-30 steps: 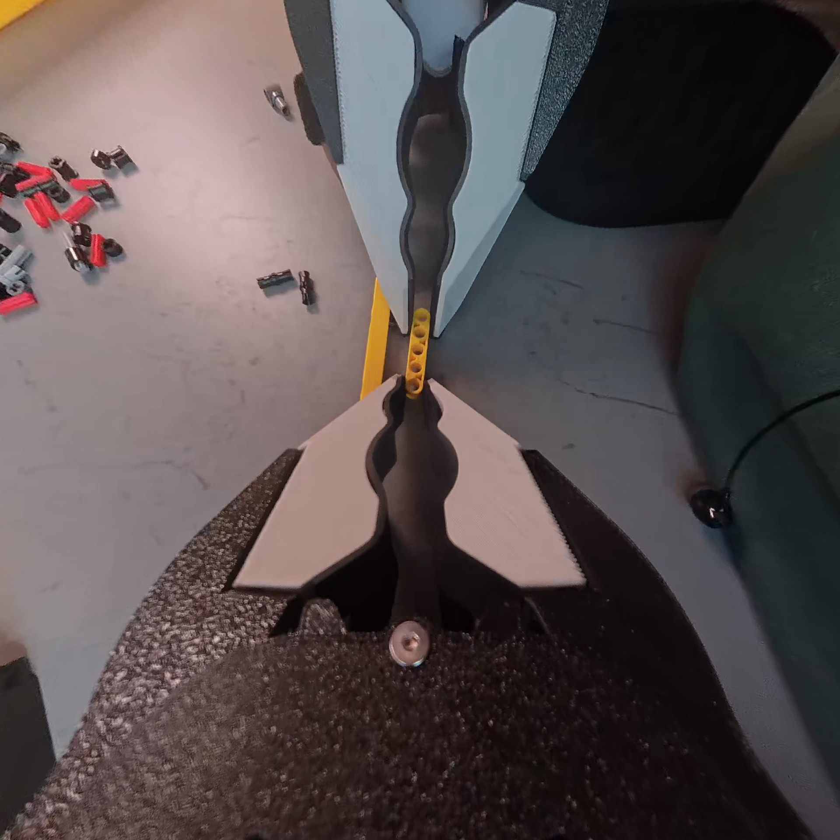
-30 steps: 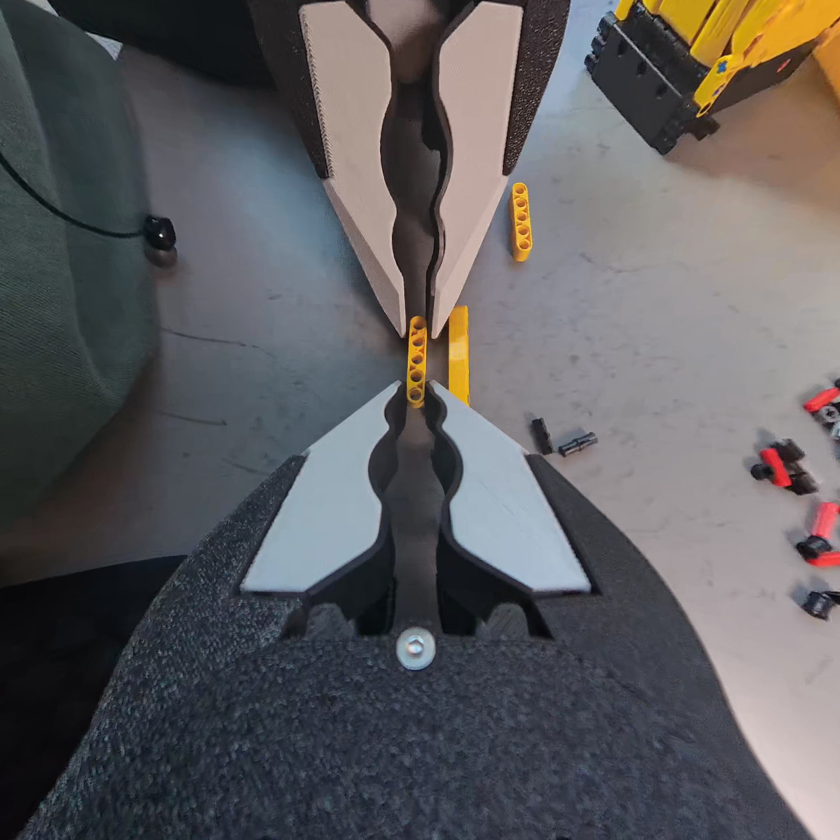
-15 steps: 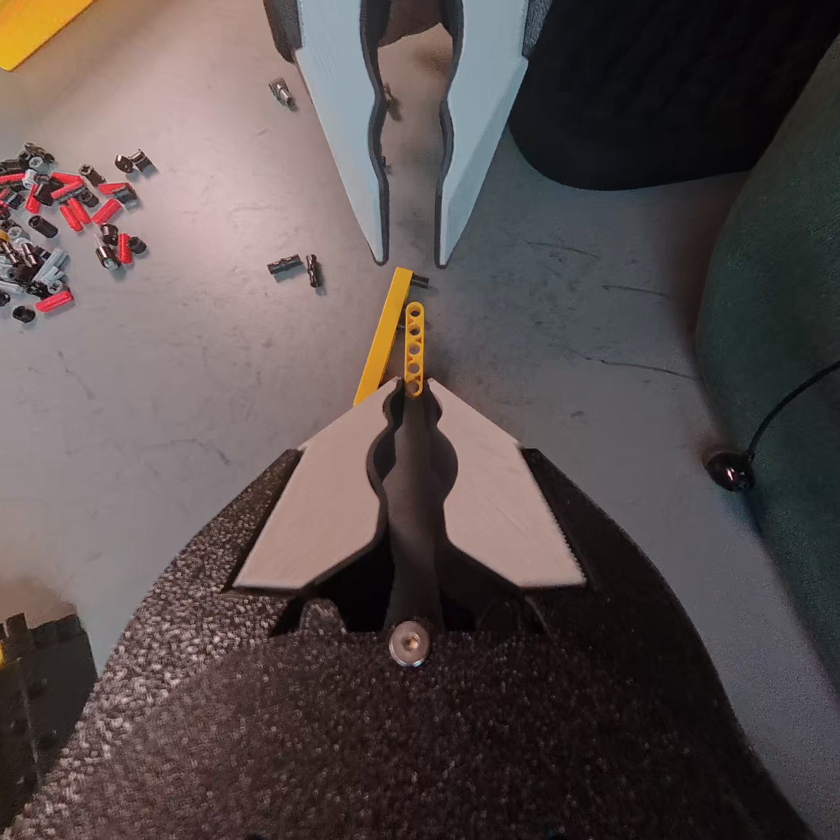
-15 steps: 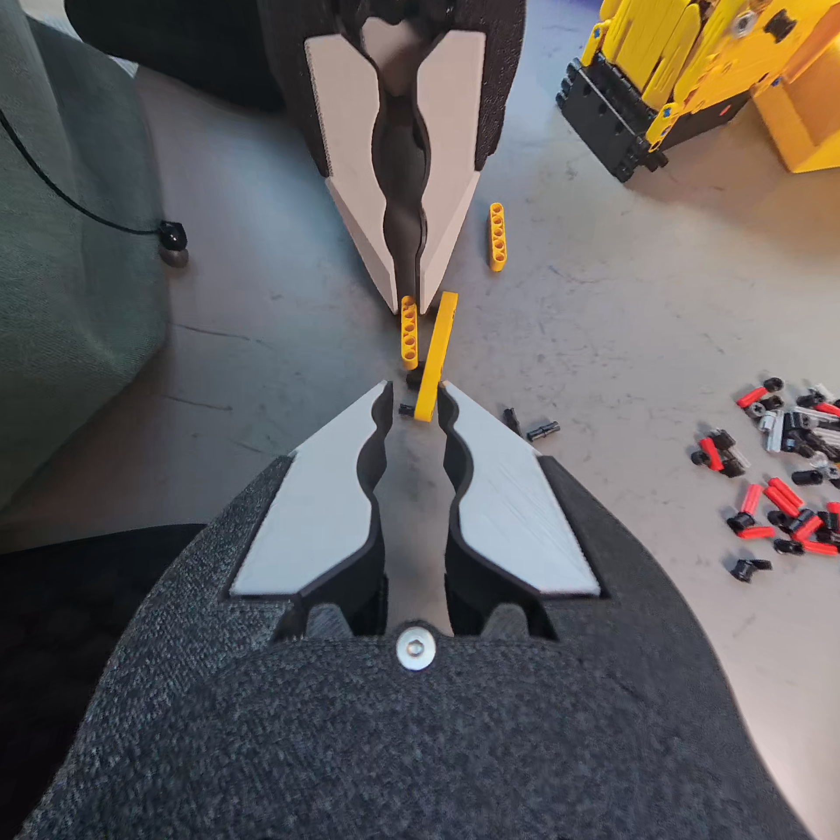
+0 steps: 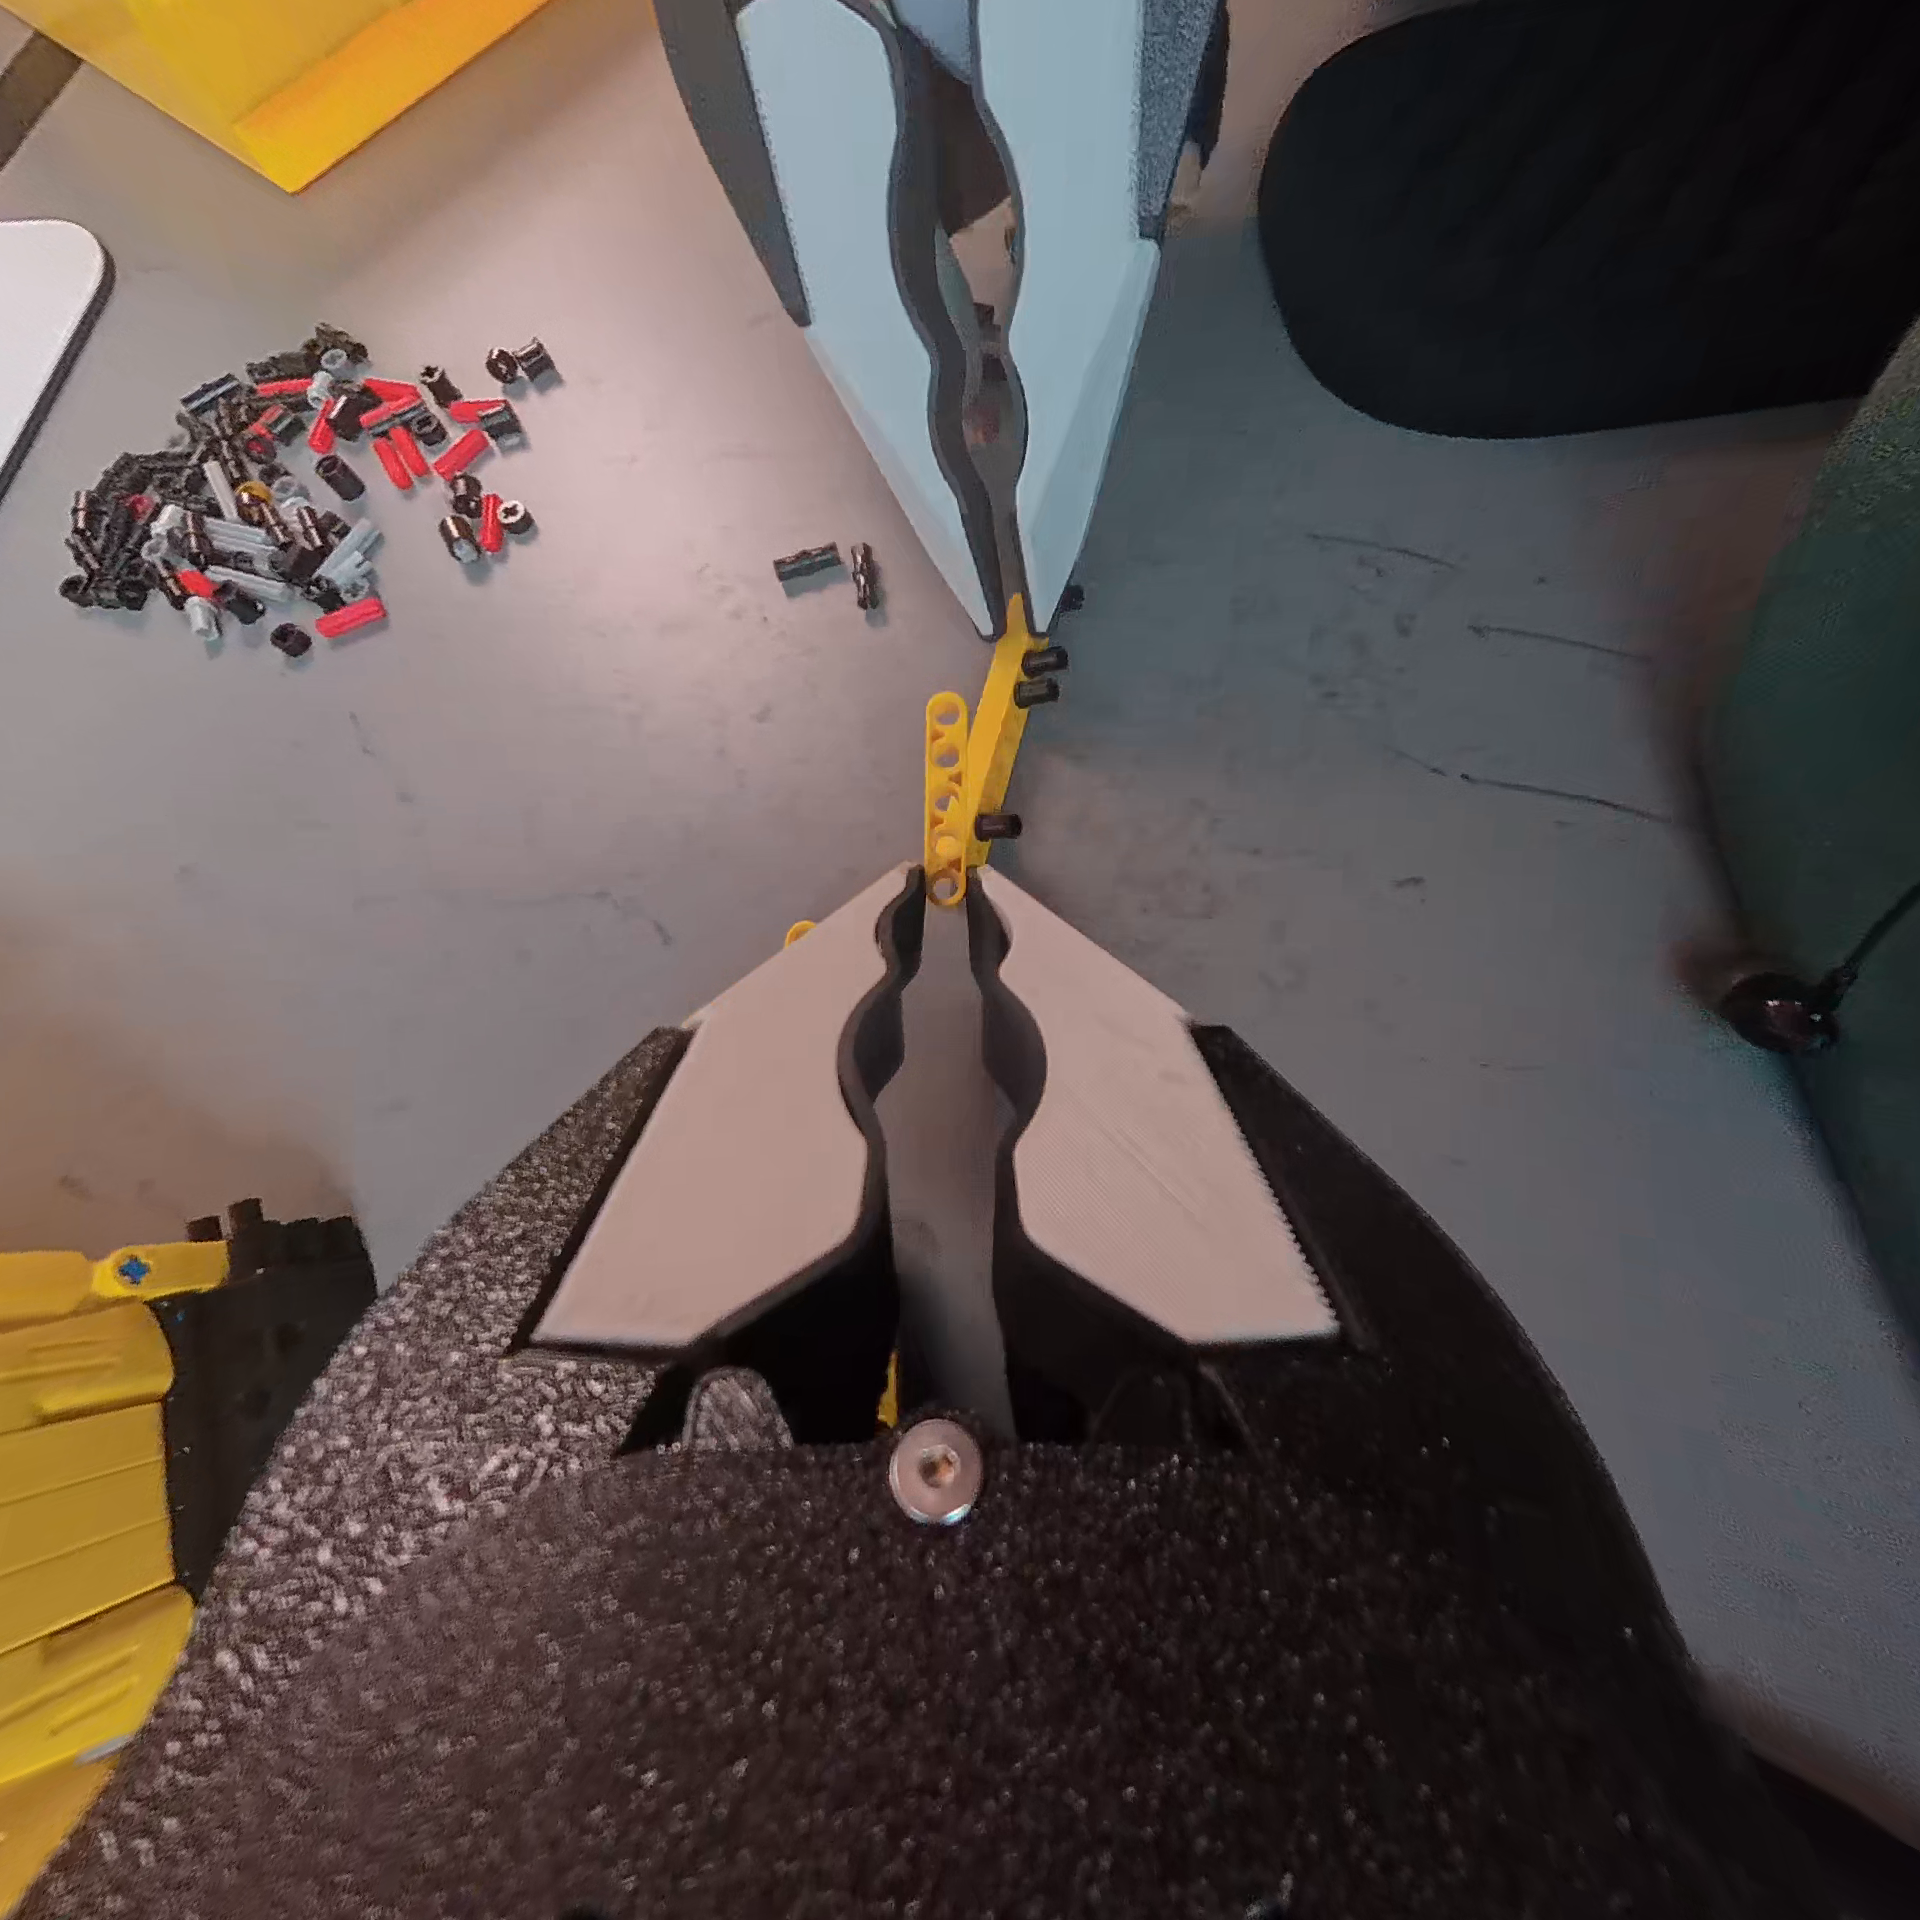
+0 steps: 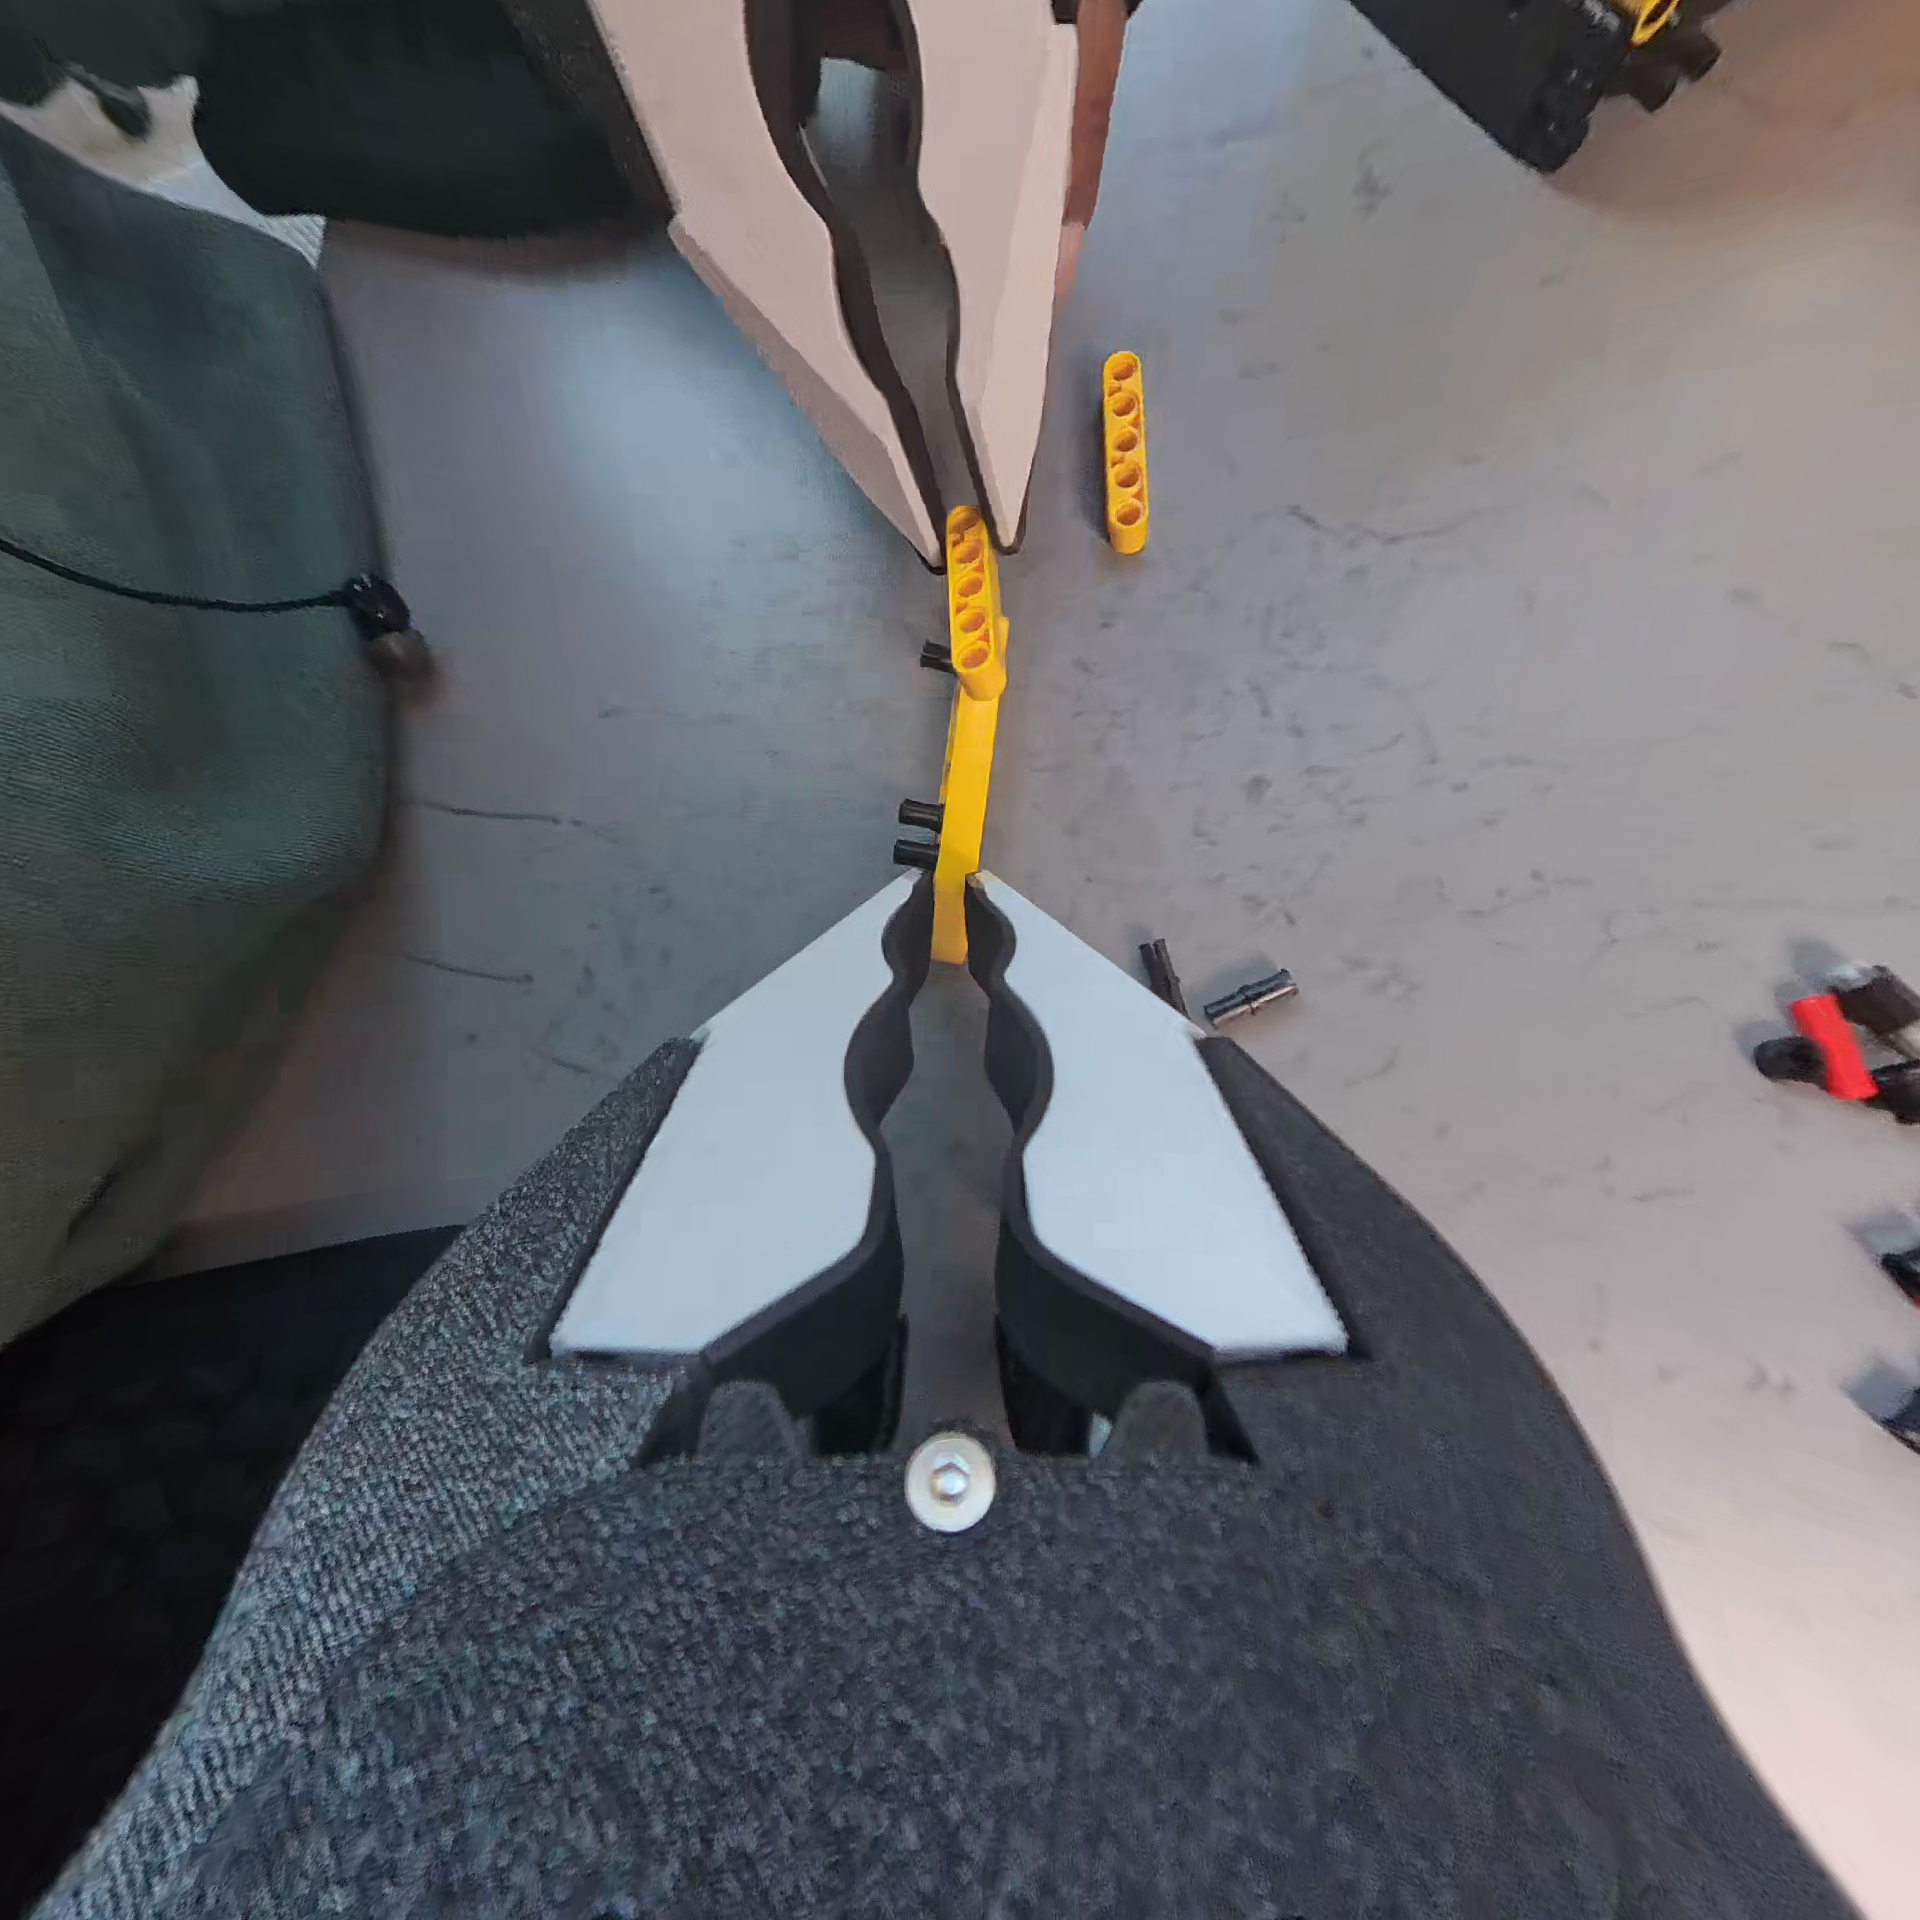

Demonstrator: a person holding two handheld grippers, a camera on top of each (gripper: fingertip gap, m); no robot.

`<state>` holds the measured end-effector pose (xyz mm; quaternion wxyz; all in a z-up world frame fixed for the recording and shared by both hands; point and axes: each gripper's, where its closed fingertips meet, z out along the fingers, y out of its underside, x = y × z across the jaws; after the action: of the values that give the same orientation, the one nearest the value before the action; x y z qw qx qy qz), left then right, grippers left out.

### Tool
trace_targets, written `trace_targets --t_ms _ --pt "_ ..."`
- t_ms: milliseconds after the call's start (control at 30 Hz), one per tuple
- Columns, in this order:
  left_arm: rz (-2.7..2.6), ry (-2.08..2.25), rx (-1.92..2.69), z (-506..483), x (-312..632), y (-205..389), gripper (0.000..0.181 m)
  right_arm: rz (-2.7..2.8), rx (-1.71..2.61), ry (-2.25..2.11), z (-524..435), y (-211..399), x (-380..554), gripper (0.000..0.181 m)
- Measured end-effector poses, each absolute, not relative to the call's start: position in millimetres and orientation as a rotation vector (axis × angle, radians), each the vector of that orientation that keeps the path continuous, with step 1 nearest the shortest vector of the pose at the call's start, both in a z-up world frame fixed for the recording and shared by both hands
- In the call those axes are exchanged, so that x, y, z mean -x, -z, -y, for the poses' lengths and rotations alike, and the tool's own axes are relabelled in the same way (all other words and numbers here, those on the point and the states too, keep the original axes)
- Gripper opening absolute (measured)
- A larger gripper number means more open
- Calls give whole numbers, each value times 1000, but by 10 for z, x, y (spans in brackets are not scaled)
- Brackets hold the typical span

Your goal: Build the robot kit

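Note:
My left gripper (image 5: 948, 883) is shut on one end of a short yellow beam with holes (image 5: 945, 790). My right gripper (image 6: 948, 883) is shut on the end of a long yellow beam (image 6: 964, 790) that has black pins (image 6: 914, 831) sticking out of its side. The two grippers face each other tip to tip. The short beam (image 6: 974, 608) lies alongside the far end of the long beam (image 5: 1003, 717), close to or touching it. The right gripper (image 5: 1013, 613) shows at the top of the left wrist view, and the left gripper (image 6: 971, 540) at the top of the right wrist view.
A pile of red, black and grey pins (image 5: 291, 488) lies to the left, with two loose black pins (image 5: 826, 566) nearer. Another short yellow beam (image 6: 1124, 452) lies on the grey table. A yellow and black model (image 5: 83, 1455), a yellow box (image 5: 291, 73) and a green cushion (image 5: 1829, 831) stand around. My right fingertips sit around 6 cm from my left ones.
The right gripper let go of the short beam, opened, then shut on the long yellow beam and brought it beside the short beam. The left gripper kept hold of the short beam.

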<state>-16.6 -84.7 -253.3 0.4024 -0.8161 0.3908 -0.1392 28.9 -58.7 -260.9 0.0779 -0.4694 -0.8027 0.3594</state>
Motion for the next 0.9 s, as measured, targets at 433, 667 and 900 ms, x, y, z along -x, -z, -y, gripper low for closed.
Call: trace_targets --t_ms 433,667,900 --pt "-991 333 2124 793 126 2662 7 2379 1357 -1182 465 2406 -247 18" --pt "-1000 341 2124 794 88 2663 7 2459 1251 -846 618 2644 -368 25" --pt "-1004 437 2062 890 -16 2519 7 2596 1127 -842 694 2669 -586 7"
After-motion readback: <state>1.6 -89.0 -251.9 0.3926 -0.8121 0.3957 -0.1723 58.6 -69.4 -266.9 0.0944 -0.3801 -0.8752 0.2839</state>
